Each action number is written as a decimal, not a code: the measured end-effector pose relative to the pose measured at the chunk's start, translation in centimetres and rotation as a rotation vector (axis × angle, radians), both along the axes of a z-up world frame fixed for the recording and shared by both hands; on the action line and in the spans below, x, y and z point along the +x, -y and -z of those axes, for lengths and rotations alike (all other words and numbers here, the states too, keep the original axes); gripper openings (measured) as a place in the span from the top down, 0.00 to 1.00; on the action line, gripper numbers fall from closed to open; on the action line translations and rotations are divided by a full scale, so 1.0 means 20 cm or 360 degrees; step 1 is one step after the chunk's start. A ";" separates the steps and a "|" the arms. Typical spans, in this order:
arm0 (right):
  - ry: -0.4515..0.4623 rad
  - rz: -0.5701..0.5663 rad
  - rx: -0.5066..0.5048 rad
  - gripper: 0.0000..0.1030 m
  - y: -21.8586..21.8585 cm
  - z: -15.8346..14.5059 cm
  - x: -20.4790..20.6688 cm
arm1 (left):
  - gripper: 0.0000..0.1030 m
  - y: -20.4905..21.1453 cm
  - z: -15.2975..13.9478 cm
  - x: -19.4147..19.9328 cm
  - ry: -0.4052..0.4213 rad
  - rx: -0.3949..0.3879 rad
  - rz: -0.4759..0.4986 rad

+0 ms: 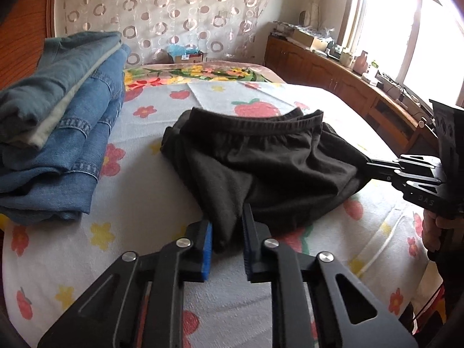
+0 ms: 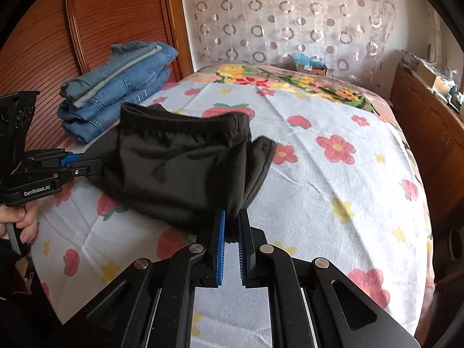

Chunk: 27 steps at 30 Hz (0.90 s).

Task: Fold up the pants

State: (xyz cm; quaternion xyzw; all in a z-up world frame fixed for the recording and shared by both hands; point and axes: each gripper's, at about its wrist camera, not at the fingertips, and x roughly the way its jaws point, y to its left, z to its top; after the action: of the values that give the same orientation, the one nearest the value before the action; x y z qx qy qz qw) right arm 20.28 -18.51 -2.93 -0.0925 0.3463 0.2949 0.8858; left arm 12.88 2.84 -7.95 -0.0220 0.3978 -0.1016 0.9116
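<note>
Black pants [image 1: 255,162] being held up off the floral bedspread [image 1: 145,191] by both grippers, mid-fold.

Largest first: bedspread is filling the frame centre, denim stack [image 1: 58,133] sitting at left of the left wrist view, clear of the pants. Pants are hanging centre frame, waistband running left-right along the top edge, long axis spanning gripper to gripper. Left gripper [image 1: 226,232] is pinching a bunched lower corner between its blue pads [image 1: 207,249]; fabric is lying dead ahead of the fingers. Right gripper [image 2: 231,229] is clamping the opposite corner, pads nearly together on cloth. Both are equally engaged, neither nearer. Next move likely hinges on carrying both corners forward toward the waistband, keeping the span taut.
</note>
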 end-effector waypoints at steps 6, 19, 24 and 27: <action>0.0047 -0.0024 0.0023 0.92 0.06 -0.05 -0.14 | 0.84 0.02 -0.06 -0.10 0.0035 -0.0037 0.0051; 0.0057 0.0018 0.0056 0.92 0.22 -0.07 -0.44 | 0.84 0.14 -0.11 -0.33 0.0071 -0.0005 0.0159; 0.0066 0.0009 0.0063 0.92 0.23 -0.09 -0.50 | 0.84 0.15 -0.11 -0.37 0.0067 0.0003 0.0163; 0.0033 0.0015 0.0065 0.92 0.24 -0.06 -0.51 | 0.84 0.15 -0.10 -0.38 0.0044 -0.0004 0.0161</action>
State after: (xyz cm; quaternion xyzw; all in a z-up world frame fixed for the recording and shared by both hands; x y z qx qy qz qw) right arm 10.16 -23.31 -1.66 -0.0757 0.3315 0.2968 0.8924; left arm 5.27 -0.07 -6.05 -0.0018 0.3857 -0.1483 0.9106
